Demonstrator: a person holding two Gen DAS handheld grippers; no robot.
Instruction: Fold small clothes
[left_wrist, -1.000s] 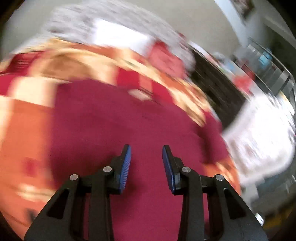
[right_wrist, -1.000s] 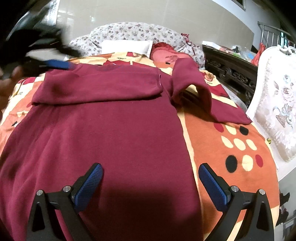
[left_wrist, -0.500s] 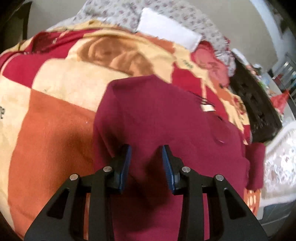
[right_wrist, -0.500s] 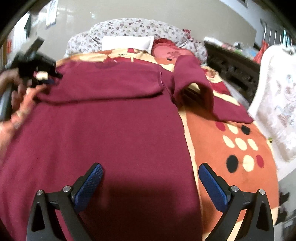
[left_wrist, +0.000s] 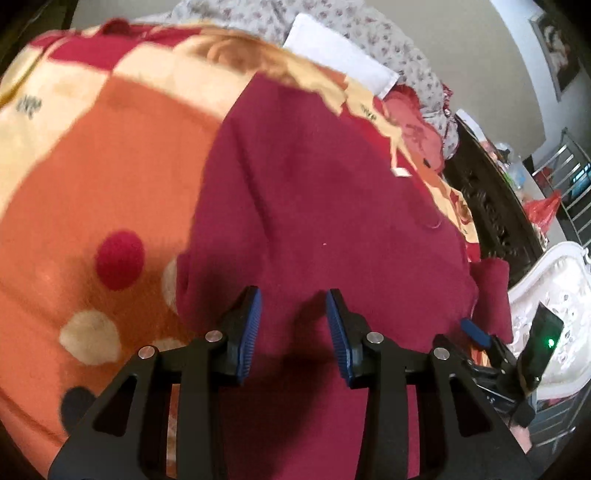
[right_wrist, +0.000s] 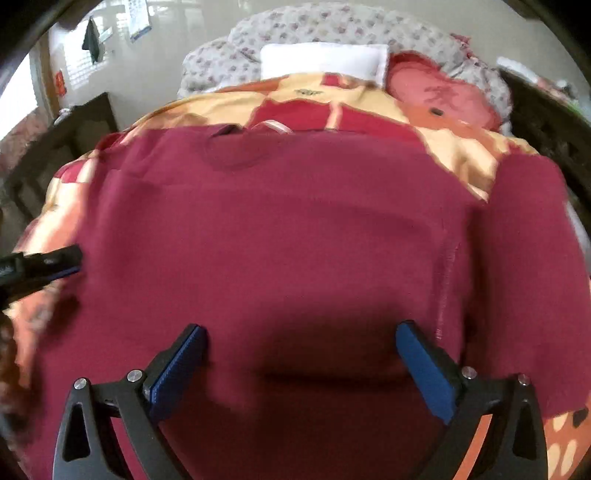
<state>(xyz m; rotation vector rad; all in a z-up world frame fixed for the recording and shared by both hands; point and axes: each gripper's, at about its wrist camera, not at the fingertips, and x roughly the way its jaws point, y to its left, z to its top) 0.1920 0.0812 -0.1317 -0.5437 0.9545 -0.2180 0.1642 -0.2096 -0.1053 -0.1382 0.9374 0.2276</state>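
— Where's the maroon sweater (right_wrist: 295, 240)?
— Flat on the bed's blanket (left_wrist: 92, 166) — collar toward twelve o'clock, long axis twelve-to-six.
— The tools?
— Left tool (left_wrist: 293, 328) narrow, right tool (right_wrist: 301, 365) wide, both empty.

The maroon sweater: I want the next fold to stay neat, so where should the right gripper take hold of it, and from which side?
Probably the loose sleeve on the maroon sweater, approached from the sweater's right edge. It lies apart from the flat body over the blanket, so its edge looks pinchable. The right gripper is open above the body; the left gripper is open too.
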